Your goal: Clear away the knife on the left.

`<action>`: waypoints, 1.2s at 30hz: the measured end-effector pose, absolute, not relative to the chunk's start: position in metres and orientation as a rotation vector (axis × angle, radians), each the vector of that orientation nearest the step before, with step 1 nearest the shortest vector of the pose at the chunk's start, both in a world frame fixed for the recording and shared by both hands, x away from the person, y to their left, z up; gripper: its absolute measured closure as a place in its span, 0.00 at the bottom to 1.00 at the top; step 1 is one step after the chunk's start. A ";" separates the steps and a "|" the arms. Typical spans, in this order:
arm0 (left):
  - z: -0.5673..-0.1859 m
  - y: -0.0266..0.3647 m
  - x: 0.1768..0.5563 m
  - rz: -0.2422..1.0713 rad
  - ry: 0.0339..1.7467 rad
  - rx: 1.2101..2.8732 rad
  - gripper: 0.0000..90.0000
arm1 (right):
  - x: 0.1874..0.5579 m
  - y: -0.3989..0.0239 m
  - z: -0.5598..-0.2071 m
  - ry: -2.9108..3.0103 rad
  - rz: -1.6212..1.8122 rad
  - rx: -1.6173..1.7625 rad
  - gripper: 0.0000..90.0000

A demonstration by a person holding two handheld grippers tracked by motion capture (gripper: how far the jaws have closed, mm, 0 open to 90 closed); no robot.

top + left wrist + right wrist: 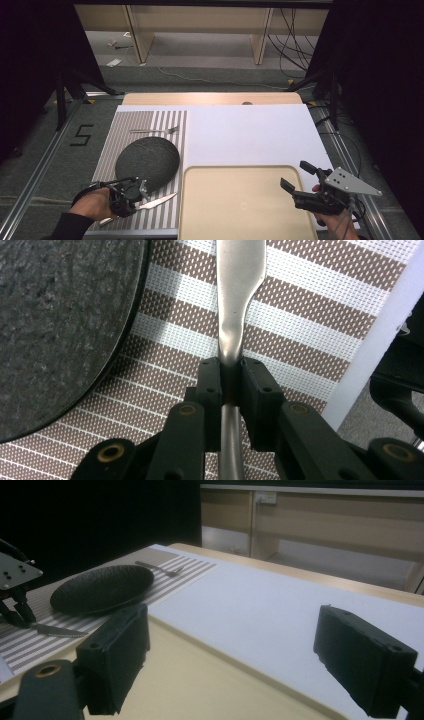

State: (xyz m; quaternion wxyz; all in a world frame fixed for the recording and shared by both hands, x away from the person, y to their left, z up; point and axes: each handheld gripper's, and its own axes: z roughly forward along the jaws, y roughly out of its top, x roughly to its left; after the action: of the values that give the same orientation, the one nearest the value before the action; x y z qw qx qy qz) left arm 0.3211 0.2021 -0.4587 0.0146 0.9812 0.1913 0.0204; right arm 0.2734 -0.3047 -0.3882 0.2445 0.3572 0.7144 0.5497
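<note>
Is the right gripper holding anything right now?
No, the right gripper has its jaws wide apart with nothing between them, above the tray.

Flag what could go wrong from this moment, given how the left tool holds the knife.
1. The left tool pinches the knife by its narrow, smooth handle; it might twist or slip if swung.
2. The blade lies close beside the dark plate on the striped placemat; a sideways move may nudge the plate.
3. The right tool hangs open over the beige tray, idle, so it offers no support.
</note>
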 end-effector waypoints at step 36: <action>-0.408 0.181 0.324 0.013 0.882 2.737 0.89 | 0.274 -0.305 -0.389 1.947 1.498 0.994 0.18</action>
State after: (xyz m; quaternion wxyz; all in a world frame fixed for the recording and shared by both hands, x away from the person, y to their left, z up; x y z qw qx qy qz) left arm 0.3235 0.1810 -0.4081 0.1325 0.9434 0.3039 0.0046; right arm 0.2739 -0.3046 -0.3887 0.2432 0.3639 0.7125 0.5484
